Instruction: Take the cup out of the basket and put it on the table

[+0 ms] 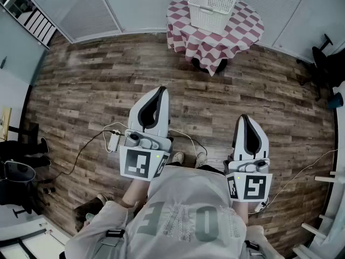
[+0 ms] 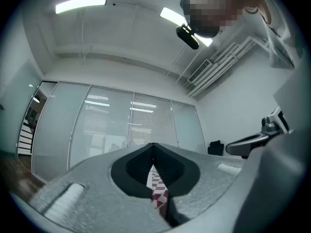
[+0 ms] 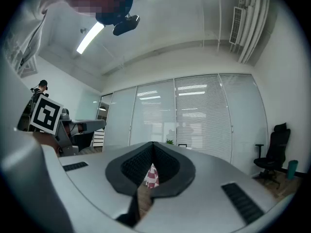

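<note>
A white slatted basket (image 1: 212, 7) stands on a round table with a red and white chequered cloth (image 1: 237, 32) at the far end of the room. No cup shows; the basket's inside is hidden from here. My left gripper (image 1: 161, 90) and right gripper (image 1: 244, 117) are held close to my body, far from the table, both shut and with nothing in them. In the left gripper view a strip of the chequered cloth (image 2: 158, 193) shows through the slit between the closed jaws. The chequered cloth (image 3: 151, 176) shows the same way in the right gripper view.
Wood plank floor (image 1: 86, 90) lies between me and the table. A white power strip with cable (image 1: 114, 141) lies on the floor at left. A black office chair (image 1: 324, 55) stands at the right, another black chair (image 1: 16, 171) at the left. Glass partitions with blinds line the back.
</note>
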### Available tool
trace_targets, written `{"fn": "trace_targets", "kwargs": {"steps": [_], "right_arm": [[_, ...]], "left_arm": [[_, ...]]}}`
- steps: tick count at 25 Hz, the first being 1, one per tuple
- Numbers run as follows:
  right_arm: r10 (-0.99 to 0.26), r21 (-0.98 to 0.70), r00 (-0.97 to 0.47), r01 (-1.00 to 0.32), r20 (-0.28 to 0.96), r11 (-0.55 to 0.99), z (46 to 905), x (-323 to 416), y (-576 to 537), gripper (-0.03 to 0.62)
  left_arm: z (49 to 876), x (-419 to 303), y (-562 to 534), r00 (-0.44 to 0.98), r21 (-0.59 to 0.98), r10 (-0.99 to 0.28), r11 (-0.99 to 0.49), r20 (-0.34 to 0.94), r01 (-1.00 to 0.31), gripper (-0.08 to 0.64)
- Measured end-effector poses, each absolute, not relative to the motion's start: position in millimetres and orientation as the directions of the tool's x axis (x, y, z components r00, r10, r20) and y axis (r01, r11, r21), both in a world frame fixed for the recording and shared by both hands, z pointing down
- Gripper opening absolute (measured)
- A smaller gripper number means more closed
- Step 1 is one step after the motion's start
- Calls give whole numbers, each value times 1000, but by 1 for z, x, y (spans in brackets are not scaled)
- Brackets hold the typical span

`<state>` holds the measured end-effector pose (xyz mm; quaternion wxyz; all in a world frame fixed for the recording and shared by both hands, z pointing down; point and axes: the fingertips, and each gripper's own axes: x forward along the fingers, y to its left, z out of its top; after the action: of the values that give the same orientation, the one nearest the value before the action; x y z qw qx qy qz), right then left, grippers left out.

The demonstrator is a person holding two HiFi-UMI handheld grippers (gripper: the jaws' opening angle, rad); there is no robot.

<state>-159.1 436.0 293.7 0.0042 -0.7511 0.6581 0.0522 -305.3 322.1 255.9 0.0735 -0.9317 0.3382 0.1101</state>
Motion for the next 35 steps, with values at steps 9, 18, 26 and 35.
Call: {"fn": "trace_targets", "kwargs": {"steps": [9,18,26,35], "right_arm": [[-990,69,113,-991,-86,-119,296,-143,428,9],[-991,61,75,-995,-110,-82,299,-100,430,9],[-996,24,27,-999,-88,-30,316,-65,426,9],[-995,50,18,-999,-98,-23,331,-41,383,9]], "left_arm": [[257,-292,316,735,-64,-628,-748,-254,-661,5],[264,-258,313,707,-64,-661,-717,-253,-694,5],[269,-232,316,684,-90,-691,-685,-232,-723,5],[287,-197,266,691,-86,-684,-693,-235,-716,5]]}}
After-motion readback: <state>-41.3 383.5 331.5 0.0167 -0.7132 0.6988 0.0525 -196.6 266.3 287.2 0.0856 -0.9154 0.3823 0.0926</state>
